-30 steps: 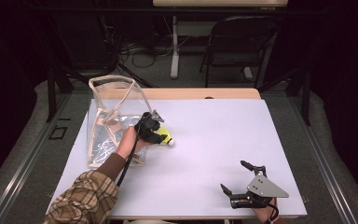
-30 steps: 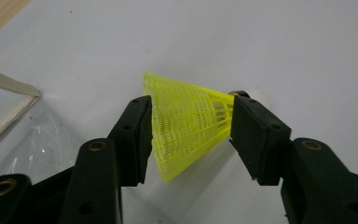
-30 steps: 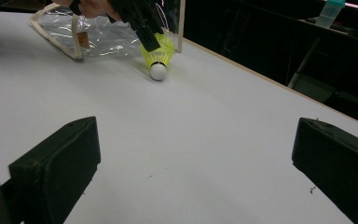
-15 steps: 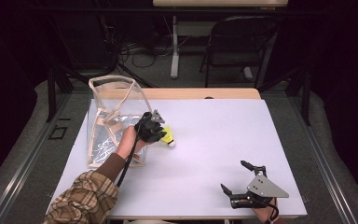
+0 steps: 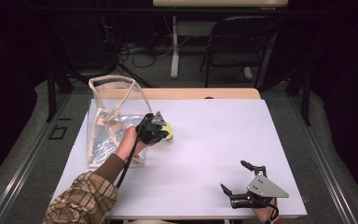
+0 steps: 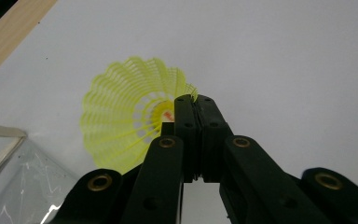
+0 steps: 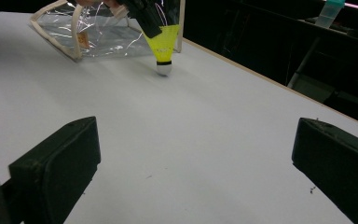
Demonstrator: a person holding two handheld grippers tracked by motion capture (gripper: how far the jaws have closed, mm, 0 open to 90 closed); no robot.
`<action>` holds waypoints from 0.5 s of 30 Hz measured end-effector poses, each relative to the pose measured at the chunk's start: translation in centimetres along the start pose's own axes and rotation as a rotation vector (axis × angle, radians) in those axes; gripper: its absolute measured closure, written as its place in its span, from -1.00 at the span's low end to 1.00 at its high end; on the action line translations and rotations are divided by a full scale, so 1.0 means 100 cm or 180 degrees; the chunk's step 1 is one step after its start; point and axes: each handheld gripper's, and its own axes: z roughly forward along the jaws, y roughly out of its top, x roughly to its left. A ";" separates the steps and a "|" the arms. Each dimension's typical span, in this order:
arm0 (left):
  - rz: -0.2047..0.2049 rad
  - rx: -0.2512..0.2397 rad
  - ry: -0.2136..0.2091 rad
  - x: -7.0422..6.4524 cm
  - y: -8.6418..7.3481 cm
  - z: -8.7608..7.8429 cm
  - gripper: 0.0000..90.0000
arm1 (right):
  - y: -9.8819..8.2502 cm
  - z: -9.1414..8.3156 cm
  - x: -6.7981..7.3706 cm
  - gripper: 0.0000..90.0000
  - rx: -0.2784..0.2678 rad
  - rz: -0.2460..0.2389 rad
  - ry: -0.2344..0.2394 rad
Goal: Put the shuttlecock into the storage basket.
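L forearm in a plaid sleeve [image 5: 81, 203] reaches fwd-right from the table's near-left; left gripper [image 5: 156, 128] is angled down, jaws pressed together on the skirt rim of a yellow plastic mesh shuttlecock [image 6: 133, 114]. Shuttlecock is upright w/ long axis roughly vertical, white rounded cork [image 7: 163, 68] pointing down, at or just above the white tabletop [image 5: 223, 135], just beside a clear plastic tote bag w/ cream trim [image 5: 109, 119]. Skirt flares upward, black band above cork. Right gripper [image 5: 244, 179] sits near the near-right edge, jaws spread wide, nothing between them.
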 end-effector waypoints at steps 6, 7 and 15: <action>0.0096 0.0001 -0.0003 -0.006 0.004 -0.004 0.99 | 0.000 0.000 0.000 -0.99 0.0001 -0.0001 -0.0005; 0.0137 0.0002 -0.0001 -0.007 0.005 -0.006 0.99 | 0.000 0.000 0.000 -0.99 -0.0001 -0.0001 -0.0006; 0.0197 -0.0064 -0.0015 -0.013 0.011 -0.012 0.99 | 0.000 0.000 0.000 -0.99 0.0000 0.0001 -0.0010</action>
